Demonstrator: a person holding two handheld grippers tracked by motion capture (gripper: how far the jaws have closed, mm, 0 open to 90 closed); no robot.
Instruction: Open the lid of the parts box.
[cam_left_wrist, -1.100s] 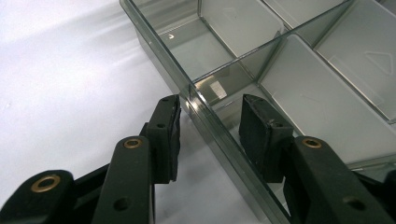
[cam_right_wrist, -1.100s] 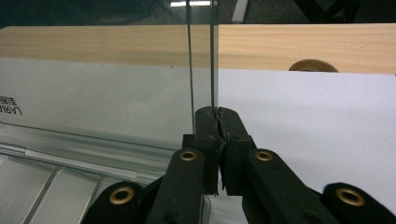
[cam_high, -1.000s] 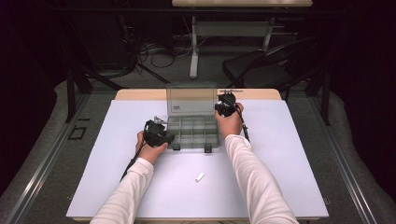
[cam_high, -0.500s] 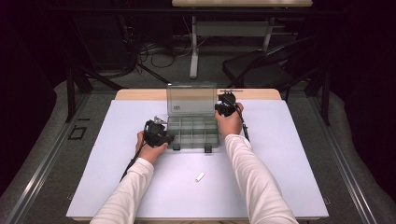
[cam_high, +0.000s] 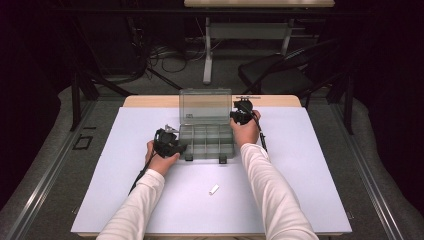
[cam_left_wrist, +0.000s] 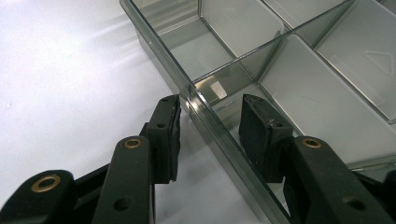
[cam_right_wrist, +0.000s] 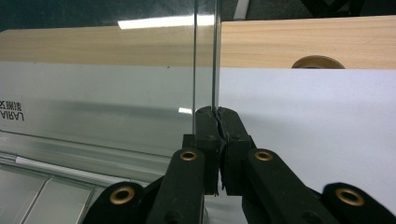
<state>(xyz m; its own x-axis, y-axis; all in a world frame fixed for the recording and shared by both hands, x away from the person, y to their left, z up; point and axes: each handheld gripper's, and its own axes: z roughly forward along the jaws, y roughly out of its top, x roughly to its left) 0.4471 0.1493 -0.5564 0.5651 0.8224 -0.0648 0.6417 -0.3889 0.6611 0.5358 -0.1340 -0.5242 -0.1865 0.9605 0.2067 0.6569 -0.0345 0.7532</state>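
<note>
High view: the clear organizer box (cam_high: 206, 141) sits mid-desk (cam_high: 310, 165), lid (cam_high: 205, 106) upright; a small white piece (cam_high: 214, 189) lies nearer the person; left gripper view: left gripper (cam_left_wrist: 210, 116) straddles the box's side wall, jaws parted, unpressed; right gripper view: right gripper (cam_right_wrist: 216, 114) clenched on the lid's edge.

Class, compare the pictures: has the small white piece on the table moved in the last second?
No. The small white piece lies equally near the organizer box.
</note>
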